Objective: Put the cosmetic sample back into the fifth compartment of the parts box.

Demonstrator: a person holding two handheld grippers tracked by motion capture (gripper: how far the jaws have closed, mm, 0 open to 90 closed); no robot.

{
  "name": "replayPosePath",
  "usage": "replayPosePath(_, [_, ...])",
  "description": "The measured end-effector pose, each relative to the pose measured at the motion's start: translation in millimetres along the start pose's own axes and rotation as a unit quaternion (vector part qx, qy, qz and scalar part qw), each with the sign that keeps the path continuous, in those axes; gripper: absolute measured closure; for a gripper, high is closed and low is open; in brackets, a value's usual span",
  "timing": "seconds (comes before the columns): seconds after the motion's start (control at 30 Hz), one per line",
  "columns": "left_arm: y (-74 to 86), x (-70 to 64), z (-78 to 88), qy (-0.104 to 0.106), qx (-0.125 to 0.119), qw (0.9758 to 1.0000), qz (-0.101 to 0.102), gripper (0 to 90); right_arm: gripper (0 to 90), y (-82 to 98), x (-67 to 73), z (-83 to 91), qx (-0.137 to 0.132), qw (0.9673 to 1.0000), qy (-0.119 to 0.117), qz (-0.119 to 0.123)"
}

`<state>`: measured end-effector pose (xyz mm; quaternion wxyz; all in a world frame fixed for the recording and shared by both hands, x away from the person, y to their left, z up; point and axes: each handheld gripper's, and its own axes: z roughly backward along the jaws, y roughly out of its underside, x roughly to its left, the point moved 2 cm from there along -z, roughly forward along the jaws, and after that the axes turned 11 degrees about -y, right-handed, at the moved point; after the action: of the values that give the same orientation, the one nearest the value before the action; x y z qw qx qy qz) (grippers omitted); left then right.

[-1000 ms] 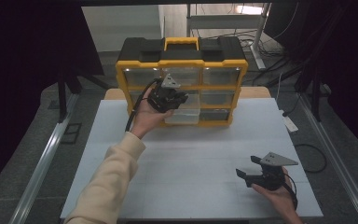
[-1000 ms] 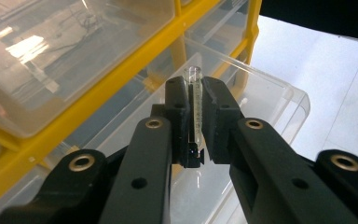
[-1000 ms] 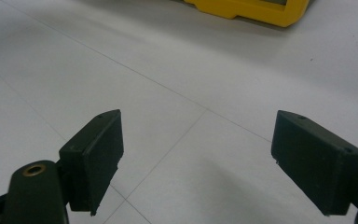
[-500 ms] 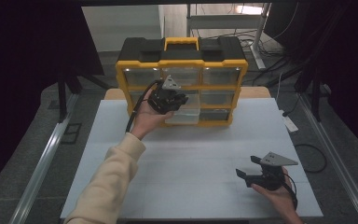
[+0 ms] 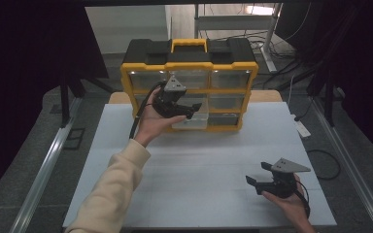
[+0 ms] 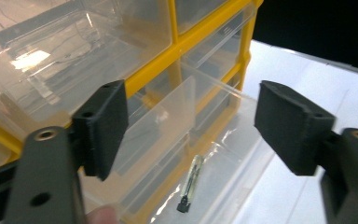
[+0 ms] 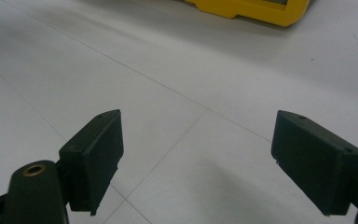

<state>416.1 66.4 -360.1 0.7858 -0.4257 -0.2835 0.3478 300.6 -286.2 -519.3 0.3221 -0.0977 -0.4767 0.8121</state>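
Right hand-held gripper (image 5: pixel 258 180): nearest item, at 5 o'clock on the white bench (image 5: pixel 204 170), resting in the person's right hand (image 5: pixel 286 204). Jaws spread wide, holding nothing, over bare bench surface.

Left hand-held gripper (image 5: pixel 193 109): farther off, toward 12 o'clock, carried in the left hand (image 5: pixel 153 121). Jaws spread, holding nothing, directly in front of the organizer's clear drawers.

Open clear drawer (image 6: pixel 223 154): pulled out from the lower row. It contains 1 small clear tube with a dark tip (image 6: pixel 189 186) (identity cannot be told).

Yellow and black drawer organizer (image 5: pixel 189 82): standing at the bench's far edge, 12 o'clock, with its yellow handle (image 5: pixel 189 44) on top.
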Motion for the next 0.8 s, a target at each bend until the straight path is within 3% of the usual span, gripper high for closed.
replayPosePath(0.17, [4.7,0.7,10.5,0.007,-0.005,0.9999,0.013,20.1,16.9,-0.5,-0.2,-0.2,-0.003,1.0,-0.005,-0.003])
replayPosePath(0.27, [8.6,1.3,15.0,0.005,-0.003,0.9999,0.011,20.0,16.9,-0.4,-1.3,-0.5,-0.003,1.0,-0.007,-0.002])
replayPosePath(0.47, [24.3,-0.3,33.2,0.007,-0.015,0.9996,0.024,20.0,16.8,0.7,-2.1,0.5,-0.006,0.9999,-0.013,-0.007])
replayPosePath(0.8, [36.3,-2.0,49.9,0.003,-0.02,0.9996,0.021,19.8,16.9,2.4,-1.1,2.9,-0.007,0.9999,-0.013,-0.009])
